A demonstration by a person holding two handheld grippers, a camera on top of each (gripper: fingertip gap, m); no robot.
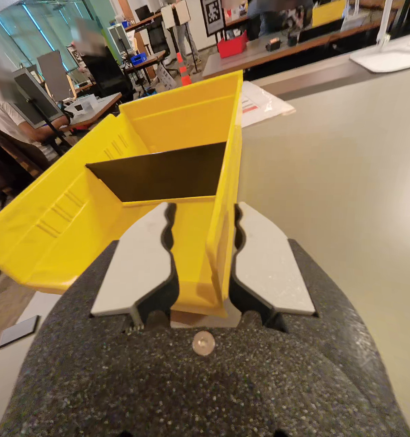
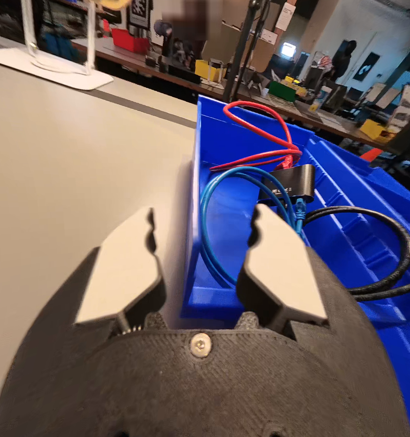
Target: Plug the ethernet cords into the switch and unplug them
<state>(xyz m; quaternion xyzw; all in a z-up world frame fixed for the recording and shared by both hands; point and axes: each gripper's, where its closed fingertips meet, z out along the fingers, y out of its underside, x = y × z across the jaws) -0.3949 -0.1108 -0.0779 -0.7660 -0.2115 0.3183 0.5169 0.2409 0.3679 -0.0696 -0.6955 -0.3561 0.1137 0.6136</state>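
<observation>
In the right wrist view, a blue bin (image 2: 222,139) holds a black switch (image 2: 291,182), a looped red ethernet cord (image 2: 258,132), a coiled blue ethernet cord (image 2: 222,176) whose plug (image 2: 300,208) lies at the switch's front, and a thick black cable (image 2: 404,241). My right gripper (image 2: 204,211) is open and empty, with its fingers either side of the bin's left wall. In the left wrist view, my left gripper (image 1: 205,208) is open and straddles the right wall of a yellow bin (image 1: 57,224) that has a black divider (image 1: 166,172).
Both bins sit on a beige table (image 1: 329,189). A white stand base (image 1: 388,56) lies at the table's far edge; it also shows in the right wrist view (image 2: 57,71). A plastic-sleeved sheet (image 1: 260,106) lies behind the yellow bin. People and cluttered benches are beyond.
</observation>
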